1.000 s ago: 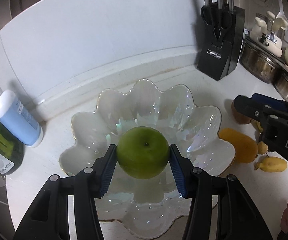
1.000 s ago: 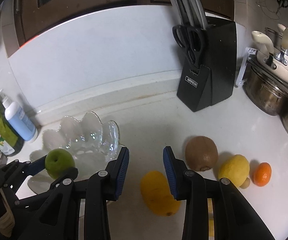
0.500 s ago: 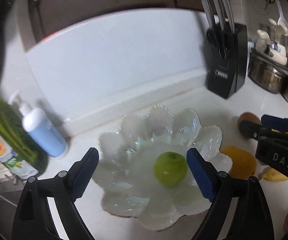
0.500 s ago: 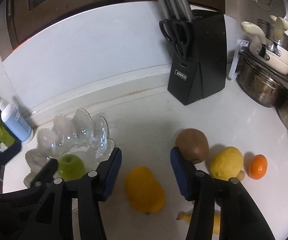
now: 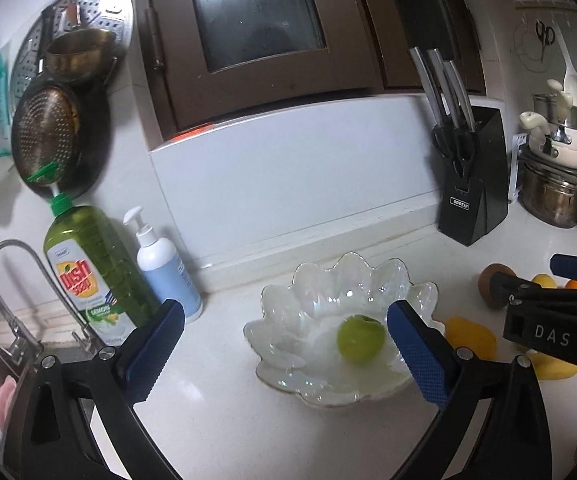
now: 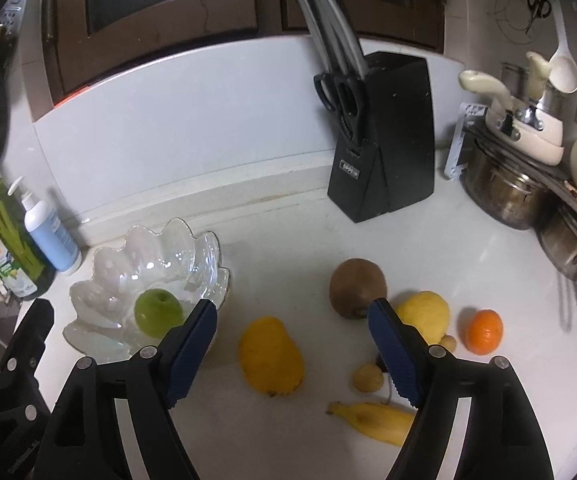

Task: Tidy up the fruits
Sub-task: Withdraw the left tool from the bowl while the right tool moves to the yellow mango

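A green apple (image 5: 359, 338) lies free inside the scalloped glass bowl (image 5: 328, 276) on the white counter. My left gripper (image 5: 284, 320) hangs above and in front of the bowl, its jaws opening wide with nothing between them. In the right wrist view the same apple (image 6: 158, 312) rests in the bowl (image 6: 148, 240). My right gripper (image 6: 292, 312) hovers over a yellow mango (image 6: 270, 354), jaws opening, not touching it. Near it lie a kiwi (image 6: 356, 288), a lemon (image 6: 424, 314), an orange (image 6: 484, 332) and a banana (image 6: 372, 416).
A black knife block (image 6: 384, 136) stands at the back wall. Steel pots (image 6: 508, 192) crowd the right side. A green dish soap bottle (image 5: 88, 268) and a pump bottle (image 5: 164, 268) stand left of the bowl, beside a faucet (image 5: 4, 264) and sink.
My left gripper let go of the apple, opened wide and drew back and up; the apple now lies in the bowl. My right gripper opened and shifted a little above the mango.
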Tool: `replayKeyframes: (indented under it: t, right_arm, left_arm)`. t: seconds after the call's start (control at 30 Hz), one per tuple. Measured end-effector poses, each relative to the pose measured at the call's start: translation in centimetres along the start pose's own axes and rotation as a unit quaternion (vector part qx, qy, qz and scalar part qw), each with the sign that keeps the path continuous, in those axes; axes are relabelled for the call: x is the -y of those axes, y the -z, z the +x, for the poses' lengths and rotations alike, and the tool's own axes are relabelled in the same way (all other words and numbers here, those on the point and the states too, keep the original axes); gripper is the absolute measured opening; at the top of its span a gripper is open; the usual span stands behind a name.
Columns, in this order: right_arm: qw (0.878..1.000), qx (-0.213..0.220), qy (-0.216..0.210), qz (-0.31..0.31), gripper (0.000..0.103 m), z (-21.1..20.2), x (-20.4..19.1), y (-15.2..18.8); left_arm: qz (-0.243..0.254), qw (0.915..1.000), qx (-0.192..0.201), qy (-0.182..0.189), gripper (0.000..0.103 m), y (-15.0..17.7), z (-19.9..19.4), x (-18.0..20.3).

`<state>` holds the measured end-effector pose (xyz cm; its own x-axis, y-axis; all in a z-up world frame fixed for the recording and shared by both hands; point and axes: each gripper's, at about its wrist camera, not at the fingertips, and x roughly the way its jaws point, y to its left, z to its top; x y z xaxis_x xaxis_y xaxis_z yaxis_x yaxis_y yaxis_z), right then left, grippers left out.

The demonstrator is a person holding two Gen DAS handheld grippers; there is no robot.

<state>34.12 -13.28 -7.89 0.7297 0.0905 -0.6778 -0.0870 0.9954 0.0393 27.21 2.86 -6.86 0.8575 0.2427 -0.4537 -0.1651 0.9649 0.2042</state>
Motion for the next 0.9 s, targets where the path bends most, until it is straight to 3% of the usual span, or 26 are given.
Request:
replayKeyframes:
  t: [0.1, 0.3, 0.53, 0.9]
  right_arm:
    - [1.000, 0.013, 0.007, -0.007, 0.090, -0.9, 0.1, 0.4]
    - [0.998, 0.044, 0.023, -0.049, 0.093, -2.8, -0.7, 1.6]
    - [0.997, 0.049, -0.020, -0.062, 0.093, -3.0, -0.7, 2.6]
    - [0.991, -0.042, -0.023, -0.122, 0.092, 1.6, -1.6, 3.1]
  left_arm:
    - [-0.008, 1.0000, 0.004, -0.002, 0.103, 0.6, -0.9, 0.2]
    - [-0.016, 0.9999, -0.001, -0.001, 0.103, 1.9, -2.0, 0.2]
    - [-0.027, 0.9996, -0.013, -0.001, 0.103, 3.3, -2.9, 0.7]
    - [-0.071, 0.9943, -0.079, 0.009, 0.103, 5.5, -1.0, 1.1]
